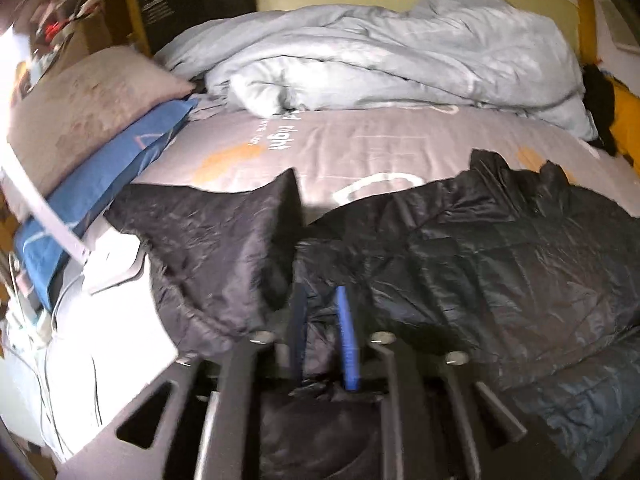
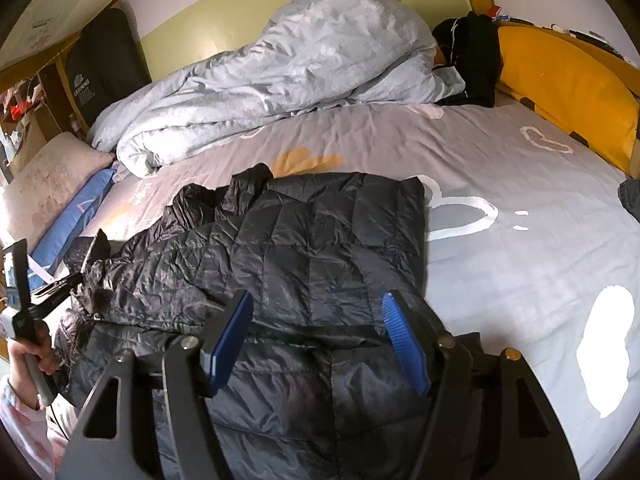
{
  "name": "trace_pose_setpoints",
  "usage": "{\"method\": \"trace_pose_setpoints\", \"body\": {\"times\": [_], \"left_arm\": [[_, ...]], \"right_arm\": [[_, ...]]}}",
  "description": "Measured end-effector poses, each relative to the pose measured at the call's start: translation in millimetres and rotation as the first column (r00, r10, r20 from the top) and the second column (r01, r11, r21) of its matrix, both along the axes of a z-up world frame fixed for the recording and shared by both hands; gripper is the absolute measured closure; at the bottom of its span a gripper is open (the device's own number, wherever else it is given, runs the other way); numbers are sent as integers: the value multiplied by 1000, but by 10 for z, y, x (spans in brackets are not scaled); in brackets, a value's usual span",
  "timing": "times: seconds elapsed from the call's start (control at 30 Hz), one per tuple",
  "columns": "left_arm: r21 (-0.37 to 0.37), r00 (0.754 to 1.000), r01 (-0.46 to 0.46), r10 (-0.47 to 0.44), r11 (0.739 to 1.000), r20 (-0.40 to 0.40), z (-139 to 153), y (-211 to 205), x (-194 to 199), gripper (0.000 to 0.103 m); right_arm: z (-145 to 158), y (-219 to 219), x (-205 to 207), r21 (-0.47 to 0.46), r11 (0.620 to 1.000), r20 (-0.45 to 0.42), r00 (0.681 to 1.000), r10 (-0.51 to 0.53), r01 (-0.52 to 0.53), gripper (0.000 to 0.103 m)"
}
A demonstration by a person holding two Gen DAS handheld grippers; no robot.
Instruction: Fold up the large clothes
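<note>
Left gripper (image 1: pixel 322 332) hangs low over the jacket (image 1: pixel 480 248), its jaws narrow but not closed, and I can't tell from its blurred view whether the dark cloth bunched between the fingers is pinched or just lying there. In the right wrist view my hand (image 2: pixel 34 354) holds that tool at the jacket's left end. My right gripper (image 2: pixel 320 340) hovers with its jaws wide apart and the near edge of the jacket (image 2: pixel 312 248) between the blue pads (image 2: pixel 404 344), neither pad pressing on it. The jacket lies spread across the near half of the bed (image 2: pixel 520 184), its body already doubled into a rough block with a square right edge, while a sleeve (image 1: pixel 224 232) sticks out at the left end toward the pillow (image 1: pixel 80 108). I judge the step in hand to be bringing that left part over the body. Next I need a sure pinch on the sleeve with the left tool, while the right steadies the block so the slick cloth doesn't slide.
</note>
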State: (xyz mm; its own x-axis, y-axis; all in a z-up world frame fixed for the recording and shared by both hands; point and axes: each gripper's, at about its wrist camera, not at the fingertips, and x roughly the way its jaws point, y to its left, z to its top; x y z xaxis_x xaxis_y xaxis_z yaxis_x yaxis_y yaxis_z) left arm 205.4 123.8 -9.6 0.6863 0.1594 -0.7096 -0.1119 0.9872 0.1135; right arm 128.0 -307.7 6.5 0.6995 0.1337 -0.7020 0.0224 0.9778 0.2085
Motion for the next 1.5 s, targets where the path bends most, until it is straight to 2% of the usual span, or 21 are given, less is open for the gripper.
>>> {"method": "trace_pose_setpoints", "body": {"times": [0.03,0.07,0.13,0.17,0.27,0.33,0.53,0.67,0.73,0.87,1.0,1.13,1.23,1.37,1.5], "left_arm": [[-11,1000,5,-5,1000,17,9,42,-62,68],[-11,999,14,-13,1000,31,14,50,-123,66],[10,998,25,-26,1000,58,28,66,-237,55],[4,998,29,-29,1000,59,35,92,-289,53],[-132,998,56,-50,990,50,109,202,-387,50],[-181,995,66,-51,981,88,212,237,-471,40],[-169,983,85,-56,982,172,468,202,-629,24],[-172,981,103,-72,980,178,516,194,-701,14],[-150,981,106,-79,983,175,528,168,-730,7],[-118,975,127,-102,985,195,559,107,-768,3],[-147,975,132,-101,980,197,600,166,-779,1],[-167,968,127,-86,978,236,768,347,-811,0],[-211,970,118,-67,970,234,888,558,-696,1],[-307,986,58,-6,950,167,833,919,-339,1],[-365,997,-49,67,930,38,491,1280,23,2]], "right_arm": [[-11,9,0,-3,1000,-2,1000,3,-3,35],[-22,16,-1,-7,1000,-3,1000,5,-5,35],[-34,40,-7,-17,1000,-3,1000,7,-8,35],[-38,52,-9,-22,1000,-3,1000,9,-9,34],[-30,99,-33,-46,999,15,1000,15,-14,32],[-10,134,-54,-66,998,32,999,19,-17,27],[1,216,-101,-99,995,64,997,34,-28,19],[-20,274,-89,-117,992,65,997,45,-37,11],[-22,282,-90,-111,993,74,996,43,-35,8],[-4,260,-113,-94,995,97,995,35,-26,0],[17,231,-117,-93,996,100,995,20,-10,0],[27,180,-119,-76,997,98,995,4,4,0],[23,159,-98,-75,997,92,996,-1,8,0],[6,149,-64,-78,997,75,997,8,-2,0],[45,121,-73,-66,998,85,996,4,2,0]]}}
